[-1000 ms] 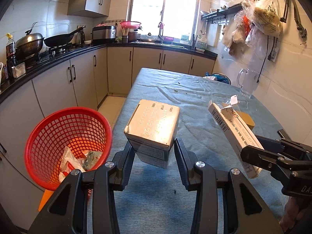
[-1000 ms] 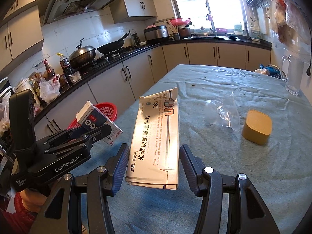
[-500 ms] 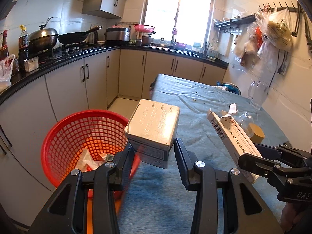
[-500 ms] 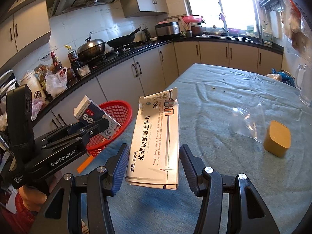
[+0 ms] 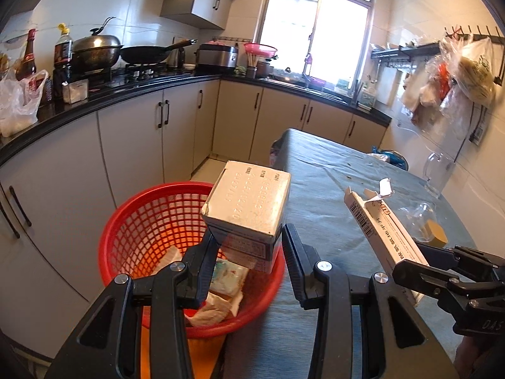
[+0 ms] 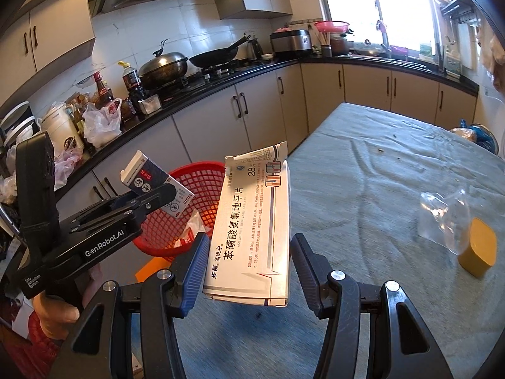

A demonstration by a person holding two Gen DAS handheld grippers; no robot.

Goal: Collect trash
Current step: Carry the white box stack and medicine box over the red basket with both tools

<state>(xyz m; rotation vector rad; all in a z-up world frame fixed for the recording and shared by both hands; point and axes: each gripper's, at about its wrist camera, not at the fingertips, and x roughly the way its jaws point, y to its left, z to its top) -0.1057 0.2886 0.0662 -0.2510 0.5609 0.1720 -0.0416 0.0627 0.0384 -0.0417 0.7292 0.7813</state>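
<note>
Now carrying two boxes at once toward the red basket (image 5: 157,221) beside the table (image 5: 331,183), left gripper (image 5: 249,252) clamped partway on a small grey carton (image 5: 249,208), pads pressing both flanks, carton hanging right over the basket's near rim; right gripper (image 6: 249,259) closed to a middling width on a flat white pill box (image 6: 252,230), torn flap up, poised above the table edge with the basket just beyond. Already trash lying in the basket bottom, wrappers and paper. Looks like the drop-off step, nearly there for the left load. Best to slide the carton on past the rim to the basket's centre before letting go, keeping it low so nothing bounces out; then bring the pill box across, tipping it long-end down so the flap clears the mesh. Worth watching the two grippers crowding each other over one opening, so release one at a time
</note>
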